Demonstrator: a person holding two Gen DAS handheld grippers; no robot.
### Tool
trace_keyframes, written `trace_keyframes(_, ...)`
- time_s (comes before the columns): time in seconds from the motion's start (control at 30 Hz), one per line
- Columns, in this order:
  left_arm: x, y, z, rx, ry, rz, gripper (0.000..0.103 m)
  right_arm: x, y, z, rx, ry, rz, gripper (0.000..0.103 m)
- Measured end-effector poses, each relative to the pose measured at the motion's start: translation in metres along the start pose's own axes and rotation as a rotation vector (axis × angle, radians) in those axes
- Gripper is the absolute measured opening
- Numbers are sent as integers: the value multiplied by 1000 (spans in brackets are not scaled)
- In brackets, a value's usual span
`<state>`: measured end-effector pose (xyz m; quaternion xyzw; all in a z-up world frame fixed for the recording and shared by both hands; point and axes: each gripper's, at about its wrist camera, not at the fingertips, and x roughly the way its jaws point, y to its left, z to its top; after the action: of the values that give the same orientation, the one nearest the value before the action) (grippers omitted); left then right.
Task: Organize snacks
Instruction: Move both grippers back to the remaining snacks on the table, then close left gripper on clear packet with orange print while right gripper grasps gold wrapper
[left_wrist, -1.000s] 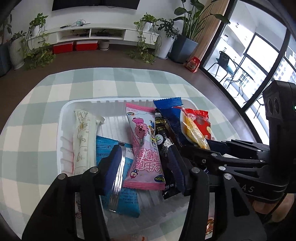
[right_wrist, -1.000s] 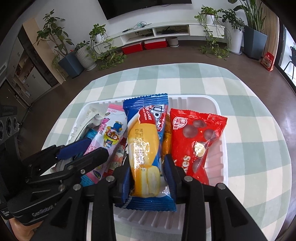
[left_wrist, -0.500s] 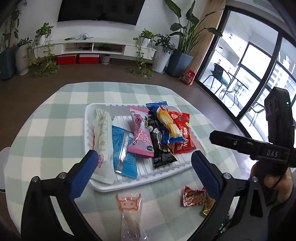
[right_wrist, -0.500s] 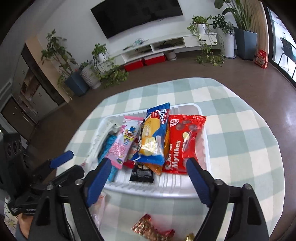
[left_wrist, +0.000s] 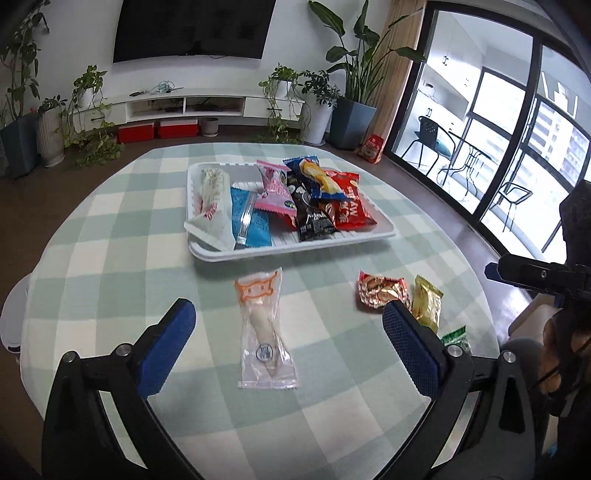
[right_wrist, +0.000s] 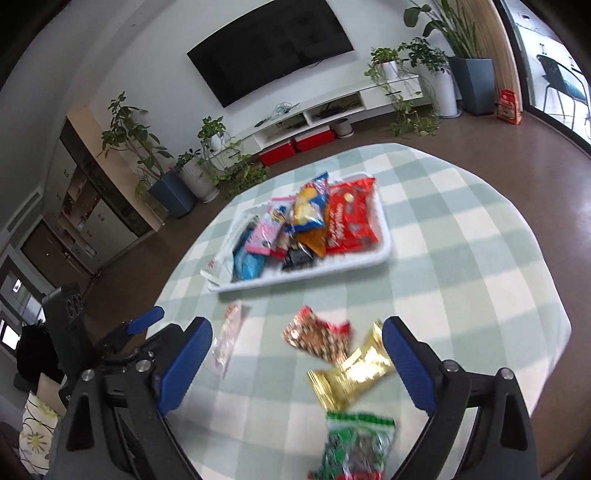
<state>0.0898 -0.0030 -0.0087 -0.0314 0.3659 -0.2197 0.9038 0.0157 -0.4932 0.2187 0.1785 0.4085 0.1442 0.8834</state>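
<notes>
A white tray holds several snack packs, among them a red pack and a blue-and-yellow pack. It also shows in the right wrist view. My left gripper is open and empty above a clear pack with an orange print. My right gripper is open and empty above a red-gold foil pack, a gold pack and a green pack. These loose packs lie on the checked cloth in front of the tray.
The round table has a green-white checked cloth and its edge curves close on all sides. Plants, a TV stand and glass doors stand beyond. The left gripper shows at the left of the right wrist view.
Both grippers opened, let go of the packs in the tray, and pulled back and up towards the table's near side. The loose packs on the cloth came into view.
</notes>
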Motion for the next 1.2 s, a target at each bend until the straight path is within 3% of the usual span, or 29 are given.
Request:
trace_keyframes(0.13,2,5,-17,-37,49,18,103,-9,-10,-27,32,6,-9,96)
trace_keyframes(0.37,19,20,-17,-73,139,67,103,-23,-10,-55,1,-6,-80,96)
trace_keyframes(0.67,59,19,6,7,239,78,97,-11,-6,-67,2,40,-59,96)
trace_keyframes(0.83,86,16,13,50,310,93,63,-10,-6,-68,2,40,-63,96)
trace_keyframes(1.07,103,11,10,100,342,125,59,-11,-8,-68,1,32,-71,95)
trace_keyframes(1.2,103,8,11,137,334,122,30,-10,-8,-68,-7,33,-73,95)
